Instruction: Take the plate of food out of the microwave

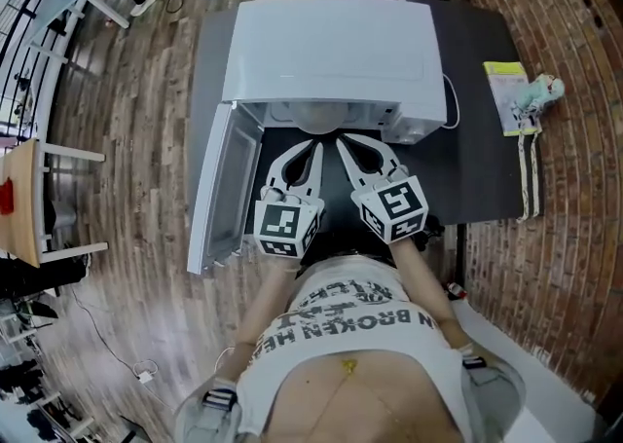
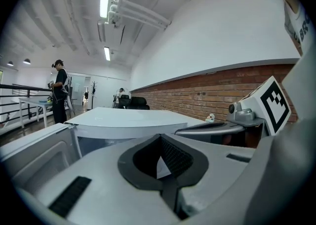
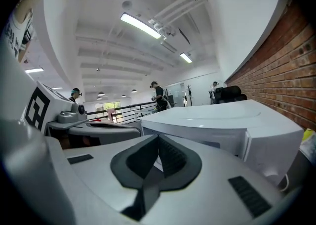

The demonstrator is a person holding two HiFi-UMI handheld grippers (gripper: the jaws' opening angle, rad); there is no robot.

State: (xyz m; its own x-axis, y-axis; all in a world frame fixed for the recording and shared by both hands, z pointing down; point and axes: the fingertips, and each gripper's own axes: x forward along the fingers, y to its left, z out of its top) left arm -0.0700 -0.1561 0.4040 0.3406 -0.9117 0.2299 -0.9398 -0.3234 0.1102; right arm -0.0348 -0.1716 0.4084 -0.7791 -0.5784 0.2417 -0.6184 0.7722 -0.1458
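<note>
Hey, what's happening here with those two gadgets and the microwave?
A person holds a gripper in each hand at a white microwave on a dark table. Its door stands open to the left. The left gripper and right gripper both point into the opening, jaws closed, tips beside the pale edge of what looks like the plate. Whether they actually grip it isn't clear; the plate is not out yet.

The person holds both grippers low in front of the body, side by side, pointing forward. The left gripper (image 1: 313, 147) and the right gripper (image 1: 343, 145) lean a little toward each other, so the tips are near while the marker cubes (image 1: 287, 225) at the back are apart. On each gripper the jaws are pressed together at the tips. The right forearm (image 1: 421, 280) is bare and reaches forward from the body.
</note>
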